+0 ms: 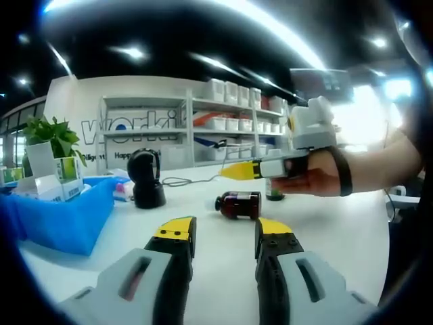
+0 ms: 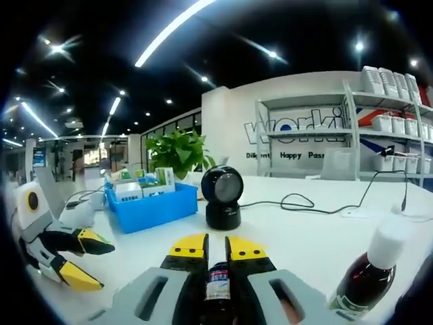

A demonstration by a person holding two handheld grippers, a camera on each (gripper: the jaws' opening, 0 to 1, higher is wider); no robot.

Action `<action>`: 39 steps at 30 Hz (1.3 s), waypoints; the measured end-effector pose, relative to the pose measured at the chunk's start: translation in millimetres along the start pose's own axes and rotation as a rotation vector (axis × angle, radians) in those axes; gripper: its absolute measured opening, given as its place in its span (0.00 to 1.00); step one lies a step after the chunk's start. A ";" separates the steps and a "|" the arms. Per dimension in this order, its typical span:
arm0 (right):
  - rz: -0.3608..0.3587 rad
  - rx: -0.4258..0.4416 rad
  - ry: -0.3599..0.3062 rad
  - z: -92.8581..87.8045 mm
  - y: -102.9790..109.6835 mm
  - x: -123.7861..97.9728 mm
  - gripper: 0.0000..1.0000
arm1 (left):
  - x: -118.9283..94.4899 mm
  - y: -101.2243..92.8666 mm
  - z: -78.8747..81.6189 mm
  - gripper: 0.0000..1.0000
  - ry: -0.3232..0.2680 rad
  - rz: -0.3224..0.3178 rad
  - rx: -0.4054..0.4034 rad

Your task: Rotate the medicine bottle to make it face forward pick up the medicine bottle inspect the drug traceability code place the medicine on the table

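Note:
A dark medicine bottle [image 2: 218, 284] with a blue and white label sits in the narrow gap between my right gripper's [image 2: 217, 247] jaws, which are shut on it and point at the black scanner [image 2: 223, 195]. In the left gripper view a hand holds the right gripper [image 1: 237, 170] above the table, over a brown bottle [image 1: 240, 204] that lies on its side. The held bottle cannot be made out there. My left gripper [image 1: 226, 233] stands open near the table's front with nothing between its jaws. It also shows at the left [image 2: 86, 261].
A brown bottle with a white cap [image 2: 369, 274] stands upright right of my right gripper. A blue bin [image 2: 152, 206] of boxes and a plant [image 2: 177, 150] sit left of the scanner [image 1: 145, 179]. A cable [image 2: 304, 203] runs over the white table [image 1: 325, 233]. Shelves line the back wall.

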State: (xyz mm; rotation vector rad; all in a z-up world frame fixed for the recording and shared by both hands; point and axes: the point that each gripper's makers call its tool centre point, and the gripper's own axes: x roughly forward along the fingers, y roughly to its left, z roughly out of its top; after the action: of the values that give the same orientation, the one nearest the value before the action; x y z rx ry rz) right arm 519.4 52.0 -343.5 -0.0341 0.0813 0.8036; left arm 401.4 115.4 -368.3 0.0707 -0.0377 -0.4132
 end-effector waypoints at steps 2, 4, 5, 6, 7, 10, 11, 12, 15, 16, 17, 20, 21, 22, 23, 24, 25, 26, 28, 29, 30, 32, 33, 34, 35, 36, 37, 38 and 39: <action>0.004 -0.010 0.008 0.8 -0.8 -0.1 0.14 | 0.0 0.3 -0.4 0.26 -0.001 0.000 0.000; 0.003 -0.020 0.018 2.2 -2.6 -0.7 0.16 | -0.1 0.5 -0.3 0.26 -0.002 0.001 0.000; 0.004 -0.023 0.024 3.0 -3.7 -1.0 0.17 | -0.2 0.4 -0.1 0.26 -0.002 0.001 0.001; 0.013 -0.016 0.030 2.3 -1.7 -1.8 0.19 | -0.3 0.4 0.0 0.26 -0.002 0.001 0.001; 0.017 -0.015 0.039 2.7 -2.0 -2.2 0.21 | -0.4 0.5 0.2 0.26 -0.003 0.001 0.000; 0.036 -0.024 0.060 6.7 -0.2 -2.8 0.24 | -0.4 0.6 0.6 0.26 -0.005 0.002 -0.001; 0.039 -0.024 0.066 8.6 -0.3 -3.0 0.25 | -0.4 0.6 0.7 0.26 -0.005 0.002 0.000; 0.046 -0.014 0.072 9.3 0.1 -2.7 0.27 | -0.5 0.5 0.8 0.26 -0.005 0.002 0.000; 0.064 0.048 0.120 13.6 -1.1 -2.5 0.31 | -0.6 -0.2 1.7 0.26 -0.008 -0.001 0.001; 0.066 0.045 0.125 16.8 -1.9 -1.4 0.31 | -0.7 -0.2 2.0 0.26 -0.009 0.000 0.001; 0.073 0.040 0.140 18.1 -1.9 -1.1 0.31 | -0.5 0.1 2.1 0.26 -0.011 0.001 0.002; 0.109 0.010 0.214 19.2 -0.3 0.7 0.31 | -0.9 0.4 2.9 0.26 -0.017 0.001 0.000; 0.106 0.021 0.215 23.9 -2.8 2.7 0.32 | -1.1 0.2 3.4 0.26 -0.019 0.000 -0.001; 0.118 0.025 0.236 25.3 -3.0 3.2 0.31 | -1.3 -0.3 3.7 0.26 -0.020 -0.001 -0.001; 0.143 0.031 0.280 23.1 -0.6 2.8 0.32 | -1.1 -0.6 3.9 0.26 -0.021 -0.003 -0.001; 0.154 0.041 0.304 23.7 0.6 4.2 0.32 | -0.6 -0.9 3.7 0.26 -0.022 -0.005 0.000; 0.166 0.036 0.327 22.6 1.5 4.3 0.32 | -0.4 -1.0 3.6 0.26 -0.022 -0.007 0.001; 0.185 0.018 0.366 19.9 3.3 4.4 0.32 | -0.5 -1.3 3.7 0.26 -0.023 -0.008 0.002; 0.223 0.005 0.439 15.1 9.3 4.3 0.33 | -0.8 -1.6 3.8 0.26 -0.025 -0.010 0.004; 0.240 0.007 0.472 12.8 12.2 3.6 0.34 | -0.9 -1.7 4.0 0.26 -0.027 -0.011 0.004; 0.250 0.006 0.489 12.3 13.7 4.2 0.35 | -1.0 -1.8 3.9 0.26 -0.027 -0.012 0.004; 0.255 0.011 0.521 12.3 14.5 5.4 0.34 | -1.1 -1.8 3.6 0.26 -0.027 -0.013 0.004; 0.258 0.006 0.529 12.9 14.4 7.1 0.34 | -1.2 -1.9 3.6 0.26 -0.028 -0.014 0.004; 0.258 0.005 0.550 12.0 14.6 6.9 0.34 | -1.3 -2.2 3.9 0.26 -0.029 -0.015 0.005; 0.260 0.006 0.575 10.4 13.9 7.5 0.33 | -1.8 -2.7 4.2 0.26 -0.030 -0.018 0.006; 0.260 0.001 0.596 8.6 13.5 8.3 0.33 | -1.9 -3.1 4.3 0.26 -0.030 -0.019 0.007; 0.259 -0.003 0.606 7.8 12.7 9.6 0.33 | -1.8 -3.5 4.2 0.26 -0.030 -0.021 0.008; 0.256 -0.011 0.635 5.0 10.0 10.9 0.32 | -1.5 -3.6 3.7 0.26 -0.028 -0.022 0.010; 0.260 0.013 0.673 1.7 10.7 11.1 0.32 | -1.2 -3.6 3.1 0.26 -0.026 -0.021 0.013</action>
State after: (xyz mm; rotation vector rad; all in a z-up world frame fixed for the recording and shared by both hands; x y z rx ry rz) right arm 519.4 67.5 -342.8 -0.2862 0.7395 1.0236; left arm 398.7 112.4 -365.6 0.0785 -0.0648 -0.4353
